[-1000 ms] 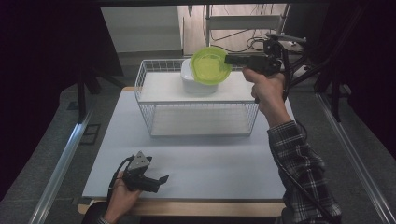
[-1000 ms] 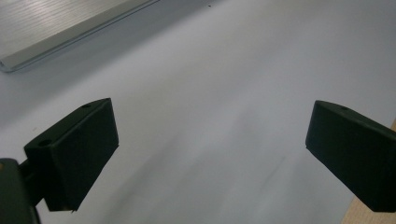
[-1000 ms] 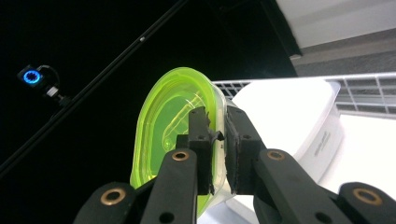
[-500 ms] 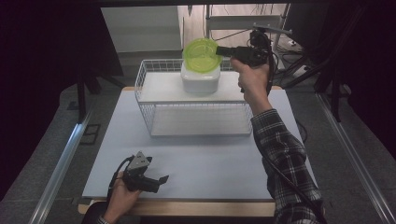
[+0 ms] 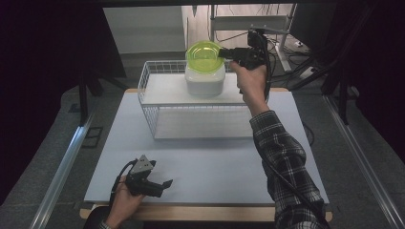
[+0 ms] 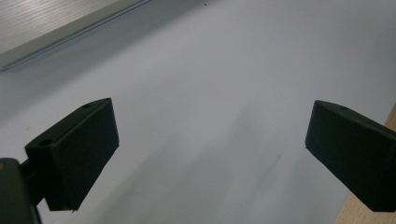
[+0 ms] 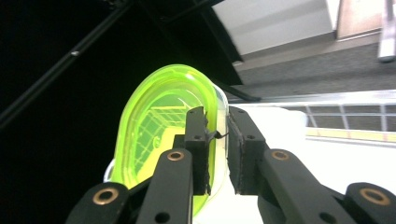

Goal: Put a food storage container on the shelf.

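High view: one white wire basket [image 5: 157, 102] stands at upper centre of the frame on the white table [image 5: 210, 162]. In it sits one white tub [image 5: 205, 81]. One yellow-green lid [image 5: 204, 56] is tilted over the tub's top, its rim pinched by the right gripper [image 5: 228, 53] at upper right; whether lid and tub touch I cannot tell. The left gripper [image 5: 165, 183] rests at lower left, jaws apart, holding nothing.

Left gripper view: two black jaws stand wide over bare table.

Right gripper view: the jaws, having just eased slightly, have the lid [image 7: 159, 135] between them at its edge, centre frame.
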Demonstrator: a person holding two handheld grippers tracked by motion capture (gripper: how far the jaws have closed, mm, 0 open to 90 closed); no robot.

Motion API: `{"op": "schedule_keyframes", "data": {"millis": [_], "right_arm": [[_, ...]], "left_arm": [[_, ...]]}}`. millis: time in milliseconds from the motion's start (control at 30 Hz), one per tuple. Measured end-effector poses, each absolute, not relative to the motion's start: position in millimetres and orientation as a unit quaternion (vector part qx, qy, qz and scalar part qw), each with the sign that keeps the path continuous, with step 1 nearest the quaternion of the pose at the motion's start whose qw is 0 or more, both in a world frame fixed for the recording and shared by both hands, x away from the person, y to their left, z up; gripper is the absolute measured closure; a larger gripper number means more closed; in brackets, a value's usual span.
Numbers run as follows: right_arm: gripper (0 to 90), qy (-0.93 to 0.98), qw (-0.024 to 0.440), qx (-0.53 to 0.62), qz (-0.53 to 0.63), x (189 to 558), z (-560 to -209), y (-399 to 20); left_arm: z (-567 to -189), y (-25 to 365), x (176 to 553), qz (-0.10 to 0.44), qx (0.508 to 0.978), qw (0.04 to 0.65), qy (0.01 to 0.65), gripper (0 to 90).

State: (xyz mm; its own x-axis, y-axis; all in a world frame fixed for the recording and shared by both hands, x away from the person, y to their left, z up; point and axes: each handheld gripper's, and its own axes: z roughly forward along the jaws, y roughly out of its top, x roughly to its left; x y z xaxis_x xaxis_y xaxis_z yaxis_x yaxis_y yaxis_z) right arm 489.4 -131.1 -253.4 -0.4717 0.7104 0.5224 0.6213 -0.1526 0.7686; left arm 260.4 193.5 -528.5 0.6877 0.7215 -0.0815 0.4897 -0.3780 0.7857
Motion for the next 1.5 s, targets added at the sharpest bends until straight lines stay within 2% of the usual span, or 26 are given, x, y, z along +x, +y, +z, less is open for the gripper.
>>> {"op": "schedule_keyframes", "data": {"millis": [533, 600, 767, 900, 1167, 1500], "right_arm": [[66.0, 0.646, 0.052, 0.534, 0.543, 501, -257, -128], [60.5, 0.648, 0.054, 0.532, 0.543, 502, -257, -129], [36.3, 0.662, 0.066, 0.503, 0.552, 501, -257, -131], [21.9, 0.680, 0.069, 0.478, 0.552, 497, -259, -132], [11.3, 0.707, 0.083, 0.431, 0.555, 483, -267, -137], [7.4, 0.740, 0.122, 0.383, 0.539, 458, -274, -135]], "left_arm": [[-529, 193, 261, 0.136, 0.820, 0.415, 0.370, 2.6], [-529, 193, 261, 0.136, 0.820, 0.415, 0.370, 2.6], [-529, 193, 261, 0.137, 0.820, 0.415, 0.371, 2.6], [-529, 194, 260, 0.137, 0.819, 0.415, 0.371, 2.5], [-529, 194, 261, 0.135, 0.818, 0.418, 0.372, 2.0], [-529, 194, 260, 0.129, 0.814, 0.425, 0.374, 1.6]]}}
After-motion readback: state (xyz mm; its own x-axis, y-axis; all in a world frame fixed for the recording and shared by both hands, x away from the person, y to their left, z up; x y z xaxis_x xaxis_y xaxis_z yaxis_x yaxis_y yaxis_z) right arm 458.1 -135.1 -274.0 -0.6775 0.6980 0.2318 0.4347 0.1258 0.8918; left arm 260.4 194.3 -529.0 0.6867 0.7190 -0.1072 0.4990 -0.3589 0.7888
